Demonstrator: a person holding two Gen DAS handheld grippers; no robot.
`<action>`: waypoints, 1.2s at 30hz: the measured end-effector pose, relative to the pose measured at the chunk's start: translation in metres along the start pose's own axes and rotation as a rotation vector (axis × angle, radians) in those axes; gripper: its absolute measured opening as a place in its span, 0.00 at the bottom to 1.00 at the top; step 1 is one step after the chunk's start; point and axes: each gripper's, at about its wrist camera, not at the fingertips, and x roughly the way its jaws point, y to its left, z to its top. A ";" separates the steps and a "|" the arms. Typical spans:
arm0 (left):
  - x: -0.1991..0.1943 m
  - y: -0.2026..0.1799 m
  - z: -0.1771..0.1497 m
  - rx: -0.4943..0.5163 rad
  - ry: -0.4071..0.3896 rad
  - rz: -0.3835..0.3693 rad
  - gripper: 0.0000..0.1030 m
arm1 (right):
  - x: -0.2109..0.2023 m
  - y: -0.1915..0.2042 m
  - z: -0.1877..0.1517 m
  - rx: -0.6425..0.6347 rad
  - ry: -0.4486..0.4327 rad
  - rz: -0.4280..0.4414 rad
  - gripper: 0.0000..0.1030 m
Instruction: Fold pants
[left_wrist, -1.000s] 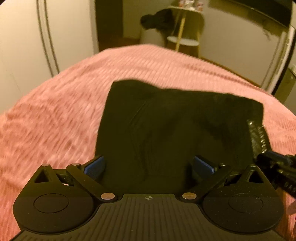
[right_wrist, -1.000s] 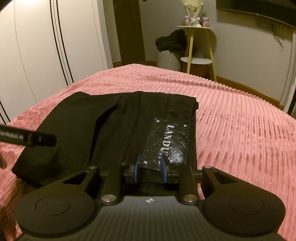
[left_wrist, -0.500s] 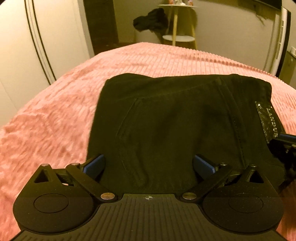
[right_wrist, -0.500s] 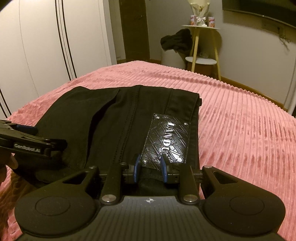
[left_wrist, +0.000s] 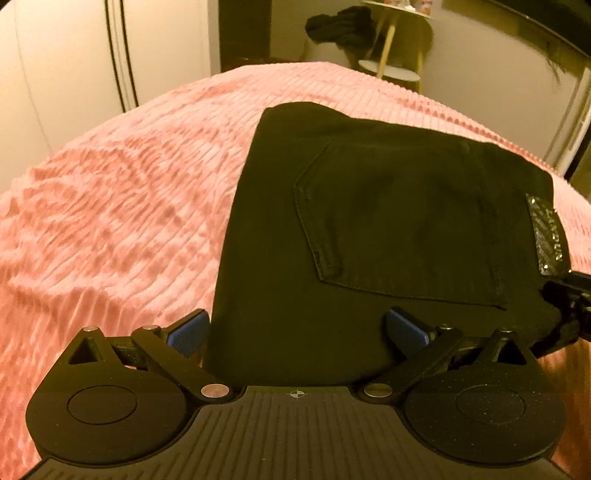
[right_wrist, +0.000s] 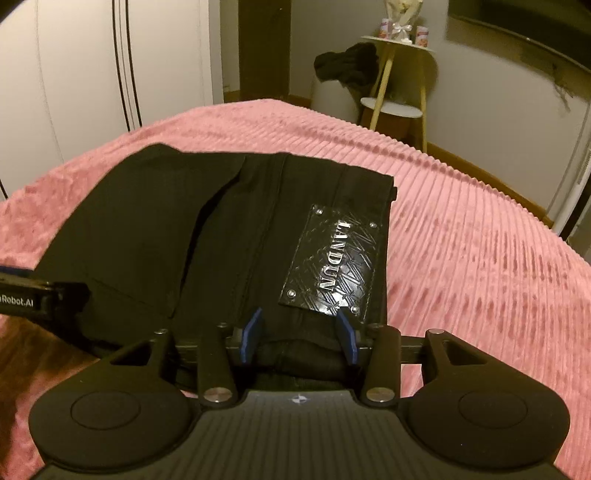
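The black pants (left_wrist: 388, 229) lie folded into a thick rectangle on the pink ribbed bedspread (left_wrist: 110, 221). A back pocket (left_wrist: 399, 221) faces up. A black embossed brand patch (right_wrist: 334, 258) sits at the waistband. My left gripper (left_wrist: 295, 328) is open, its blue pads either side of the near edge of the pants. My right gripper (right_wrist: 300, 334) is open, its jaws part-way apart around the near waistband edge just below the patch. The right gripper's tip shows at the right edge of the left wrist view (left_wrist: 569, 291). The left gripper shows at the left of the right wrist view (right_wrist: 40, 295).
White wardrobe doors (right_wrist: 92, 74) stand at the back left. A small round side table (right_wrist: 399, 74) with a dark garment (right_wrist: 347, 66) draped beside it stands beyond the bed. A dark doorway (right_wrist: 264, 48) is behind the bed.
My right gripper's jaws have opened from being shut on the waistband edge. The left gripper has shifted left along the near edge, still open.
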 end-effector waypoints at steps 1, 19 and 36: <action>0.001 0.000 0.000 0.000 0.000 0.000 1.00 | 0.002 0.000 -0.001 -0.002 0.002 -0.001 0.42; 0.014 0.026 -0.021 -0.130 -0.076 -0.149 1.00 | 0.013 0.010 -0.015 -0.075 -0.067 -0.043 0.47; -0.043 -0.002 -0.048 -0.027 -0.159 0.024 1.00 | -0.034 0.021 -0.057 0.118 -0.040 -0.091 0.96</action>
